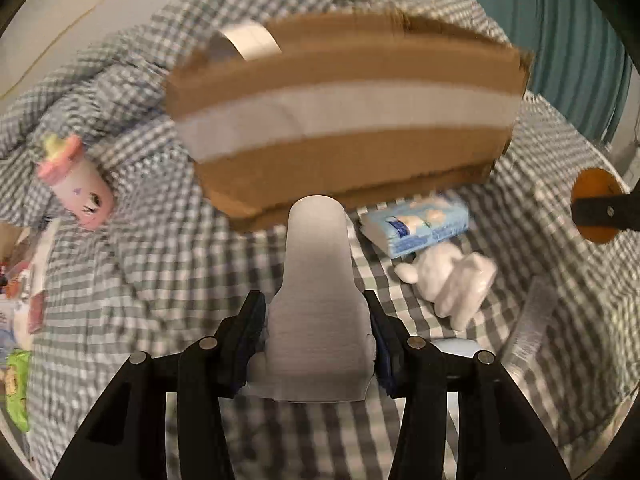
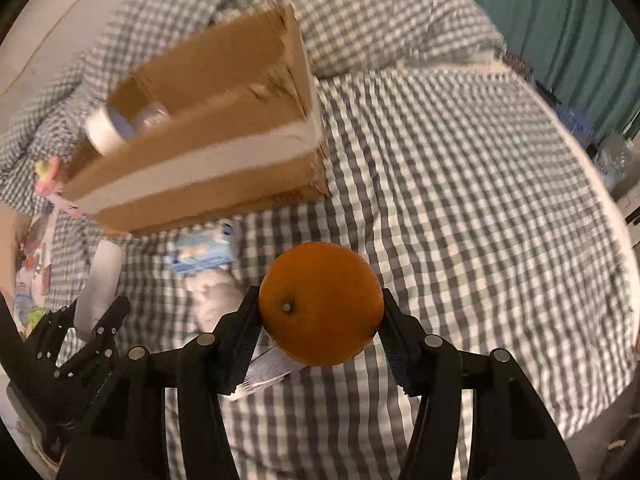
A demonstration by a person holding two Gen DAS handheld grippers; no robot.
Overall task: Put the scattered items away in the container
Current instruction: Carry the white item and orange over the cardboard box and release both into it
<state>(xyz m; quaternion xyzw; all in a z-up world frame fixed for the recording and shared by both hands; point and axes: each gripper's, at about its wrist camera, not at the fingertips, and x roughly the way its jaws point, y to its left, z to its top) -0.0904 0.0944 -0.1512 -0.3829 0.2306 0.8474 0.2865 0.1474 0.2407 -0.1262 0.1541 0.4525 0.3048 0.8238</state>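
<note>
A white bottle (image 1: 316,300) stands between the fingers of my left gripper (image 1: 312,300), which is shut on its lower body. It hangs over the checked bedspread (image 1: 140,280), just short of the cardboard box (image 1: 344,120). The box has a white band round it and is open at the top (image 2: 208,80), with a tape roll (image 2: 106,130) inside. My right gripper (image 2: 319,296) is shut on an orange (image 2: 320,304), to the right of the box. The left gripper (image 2: 96,316) with the bottle (image 2: 102,280) shows at the lower left of the right wrist view. The orange (image 1: 592,188) shows at the right edge of the left wrist view.
A blue tissue pack (image 1: 416,226) and a white figurine (image 1: 452,284) lie in front of the box. A pink cup toy (image 1: 76,184) lies left of it, and snack packets (image 1: 18,320) sit at the far left. A teal curtain (image 2: 560,20) hangs behind the bed.
</note>
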